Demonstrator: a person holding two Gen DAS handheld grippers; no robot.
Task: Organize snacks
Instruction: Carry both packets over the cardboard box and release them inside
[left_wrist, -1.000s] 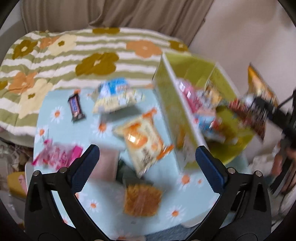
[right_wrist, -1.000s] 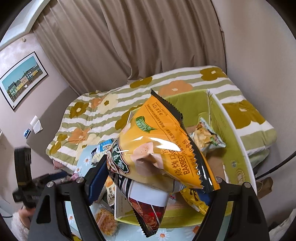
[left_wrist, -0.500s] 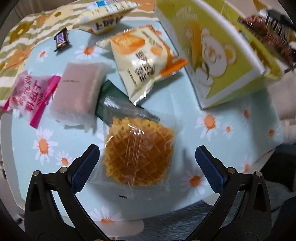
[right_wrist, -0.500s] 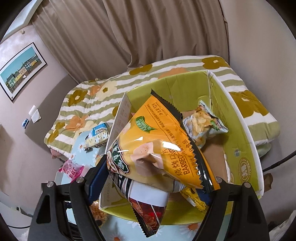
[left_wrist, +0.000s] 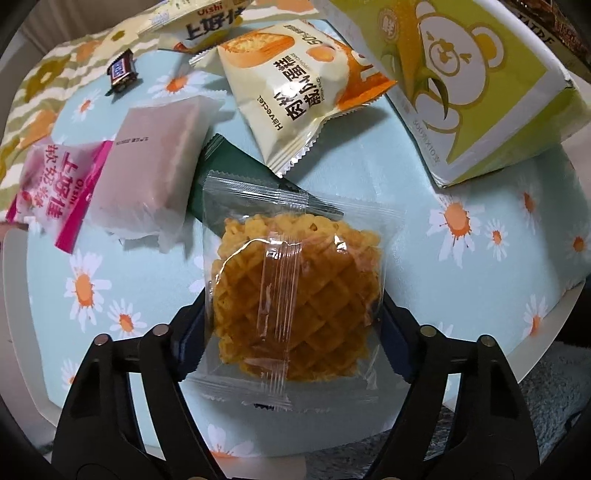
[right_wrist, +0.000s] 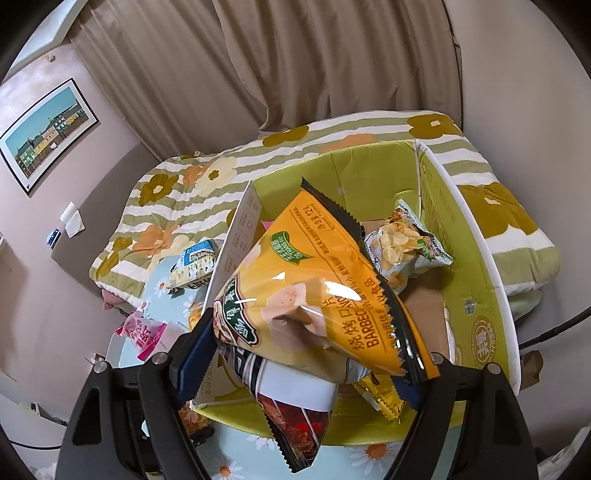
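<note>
So the waffle cookie pack (left_wrist: 295, 295) is lying flat on the daisy-print tabletop (left_wrist: 480, 288), and the left tongs (left_wrist: 291, 328) point steeply down over it. Their jaws have just been closing in, with the clear wrapper now squeezed between both pads. Crowding right behind it: a dark green packet (left_wrist: 236, 166) tucked under its far edge, a frosted pink pack (left_wrist: 151, 173), a pink Oishi bag (left_wrist: 51, 184), a cream cake bag (left_wrist: 295, 96) and a little chocolate bar (left_wrist: 122, 72). The yellow-green carton (left_wrist: 480, 85) sits on the right.

The right tongs (right_wrist: 310, 362) are angled down over that carton (right_wrist: 476, 295), pinching an orange barbecue chip bag (right_wrist: 317, 295) plus a dark red bag (right_wrist: 295, 417) under it. A small chip bag (right_wrist: 402, 251) is already inside.
</note>
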